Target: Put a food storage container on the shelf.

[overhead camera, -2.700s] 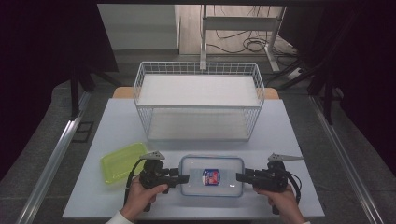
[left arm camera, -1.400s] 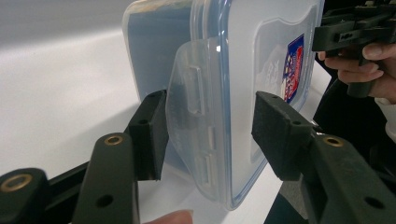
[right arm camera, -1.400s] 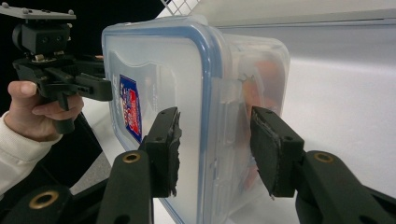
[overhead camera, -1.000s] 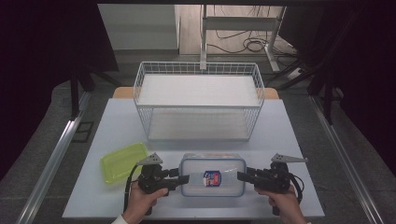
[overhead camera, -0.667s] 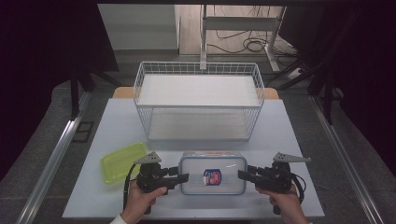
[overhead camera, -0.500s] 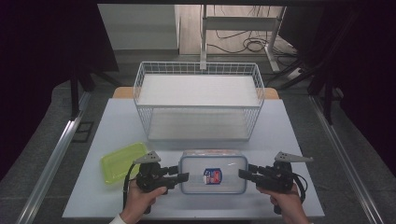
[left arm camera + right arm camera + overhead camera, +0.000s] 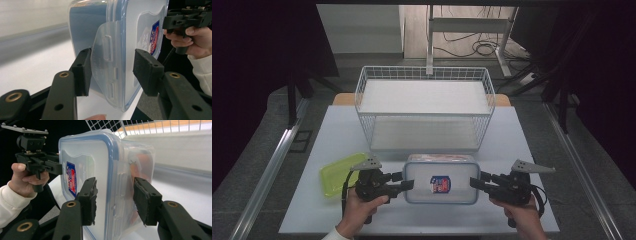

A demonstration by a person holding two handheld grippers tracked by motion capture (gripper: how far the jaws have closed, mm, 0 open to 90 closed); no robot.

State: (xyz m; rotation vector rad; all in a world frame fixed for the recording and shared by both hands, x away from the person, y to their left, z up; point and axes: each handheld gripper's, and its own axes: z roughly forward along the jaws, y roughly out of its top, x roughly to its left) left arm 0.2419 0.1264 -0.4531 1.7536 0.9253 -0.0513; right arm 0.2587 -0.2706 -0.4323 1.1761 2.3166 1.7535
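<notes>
Centrally, lidded container near table front edge, wire basket behind

Clear container with blue-rimmed lid, red-blue label; yellow-green lid.

A pale desk carried a white wire basket beyond the fingers and a green lid just outside the left gripper's fingers.

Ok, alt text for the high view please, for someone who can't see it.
Two hand-held claws, left and right, clamp the short ends of a clear lidded container on a white table. A white wire basket stands behind it; a green lid lies left.
</notes>
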